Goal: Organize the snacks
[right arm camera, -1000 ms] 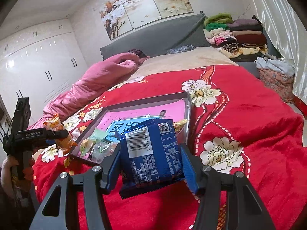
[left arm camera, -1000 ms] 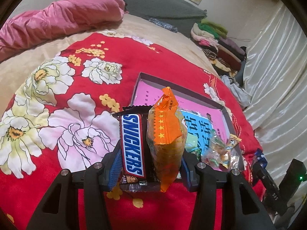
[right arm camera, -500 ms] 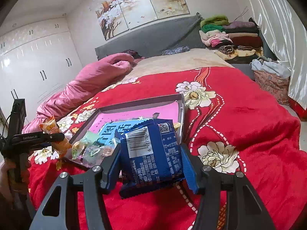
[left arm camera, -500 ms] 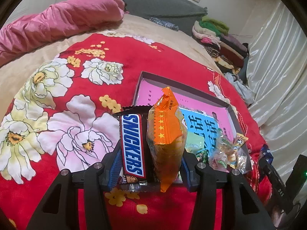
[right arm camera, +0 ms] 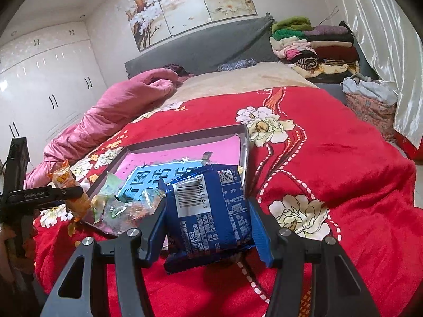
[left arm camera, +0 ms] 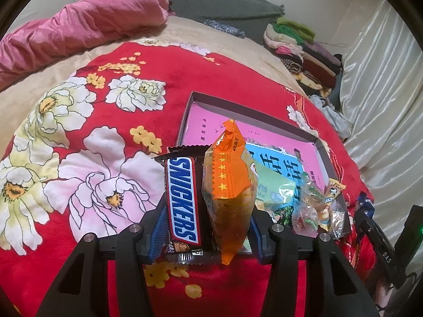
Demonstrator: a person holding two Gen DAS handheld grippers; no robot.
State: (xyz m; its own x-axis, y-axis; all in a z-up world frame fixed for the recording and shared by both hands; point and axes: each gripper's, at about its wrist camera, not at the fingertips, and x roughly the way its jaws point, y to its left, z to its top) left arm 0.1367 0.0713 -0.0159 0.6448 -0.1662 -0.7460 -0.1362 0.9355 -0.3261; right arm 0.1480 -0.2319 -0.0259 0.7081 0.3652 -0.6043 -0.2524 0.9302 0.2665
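- Your left gripper (left arm camera: 205, 219) has its fingers (left arm camera: 158, 227) clamped partway on two snacks at once: a Snickers bar (left arm camera: 183, 198) and an orange packet (left arm camera: 228, 185), both upright, bottom centre of the frame.
- Your right gripper (right arm camera: 207, 223) squeezes a blue packet (right arm camera: 208, 211), lower centre.
- The tray (right arm camera: 244, 148) sits on the red bedspread (right arm camera: 330, 158) just behind, loose candies (left arm camera: 314, 208) in its near corner.

A home bedroom: a bed (right arm camera: 330, 142) with floral blanket, white wardrobes (right arm camera: 47, 79), folded clothes (right arm camera: 312, 45).
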